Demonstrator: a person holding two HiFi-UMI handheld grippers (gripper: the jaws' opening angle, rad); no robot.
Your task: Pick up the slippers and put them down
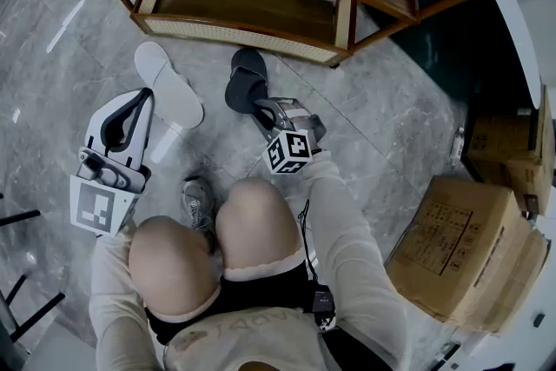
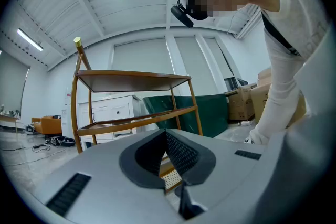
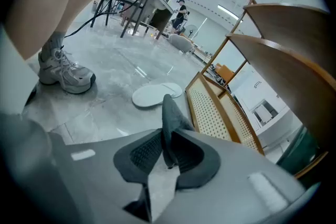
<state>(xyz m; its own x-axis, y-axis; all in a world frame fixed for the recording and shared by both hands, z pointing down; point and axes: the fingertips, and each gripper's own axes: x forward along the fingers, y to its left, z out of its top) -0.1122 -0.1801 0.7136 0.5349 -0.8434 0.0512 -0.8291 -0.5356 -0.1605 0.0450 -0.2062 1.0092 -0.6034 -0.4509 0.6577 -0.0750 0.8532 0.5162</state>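
Progress is being judged as about halfway: the dark slipper (image 1: 246,84) is being pinched by its edge in the jaws of the right gripper (image 1: 262,110), close to the floor (image 1: 382,135) and not yet released. The white slipper (image 1: 169,87) is being left flat just ahead of the left gripper (image 1: 139,98), whose jaws are being pressed together on nothing. Two slippers are being counted, one dark and one white, and two grippers.
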